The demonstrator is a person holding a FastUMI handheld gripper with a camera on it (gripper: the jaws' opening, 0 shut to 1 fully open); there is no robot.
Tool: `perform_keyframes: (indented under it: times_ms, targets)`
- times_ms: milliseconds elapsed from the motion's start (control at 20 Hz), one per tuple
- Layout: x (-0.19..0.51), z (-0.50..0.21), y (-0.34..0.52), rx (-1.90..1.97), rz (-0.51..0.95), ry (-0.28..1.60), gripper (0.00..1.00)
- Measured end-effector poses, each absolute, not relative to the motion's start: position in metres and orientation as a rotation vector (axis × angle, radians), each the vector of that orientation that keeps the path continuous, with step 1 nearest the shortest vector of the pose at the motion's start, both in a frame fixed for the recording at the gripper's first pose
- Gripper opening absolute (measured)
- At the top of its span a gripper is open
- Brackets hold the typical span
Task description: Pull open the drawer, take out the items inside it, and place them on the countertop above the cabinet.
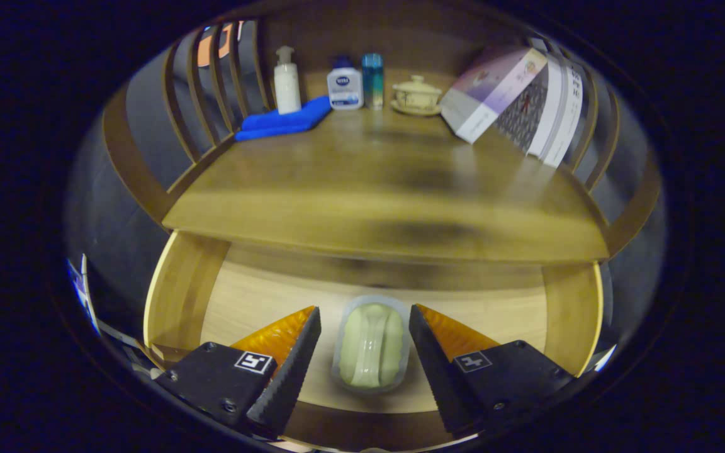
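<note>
The wooden drawer (180,296) stands pulled open under the countertop (375,189). On its floor lies a pale green soap in a clear plastic tray (372,345). My gripper (364,324) hangs over the drawer, open, with one finger on each side of the soap tray. The fingers stand a little apart from the tray's sides, and whether they touch it I cannot tell.
At the back of the countertop stand a white pump bottle (287,82) on a blue folded cloth (284,121), a white lotion bottle (345,87), a blue bottle (372,80) and a lidded cup on a saucer (416,95). Books (513,97) lean at the right. Wooden slats close both sides.
</note>
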State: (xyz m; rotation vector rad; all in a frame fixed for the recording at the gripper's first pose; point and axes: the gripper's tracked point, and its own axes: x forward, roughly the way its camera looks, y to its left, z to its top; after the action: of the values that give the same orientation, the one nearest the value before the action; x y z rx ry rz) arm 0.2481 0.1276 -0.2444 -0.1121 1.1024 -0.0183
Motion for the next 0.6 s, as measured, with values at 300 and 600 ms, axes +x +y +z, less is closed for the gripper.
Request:
perform_keyframes:
  times_ms: [300,600]
  targets:
    - [0.239,-0.265,0.121,-0.093,-0.072,1.214,0.64]
    - [0.239,-0.270,0.114,-0.086,-0.090,1.247,0.26]
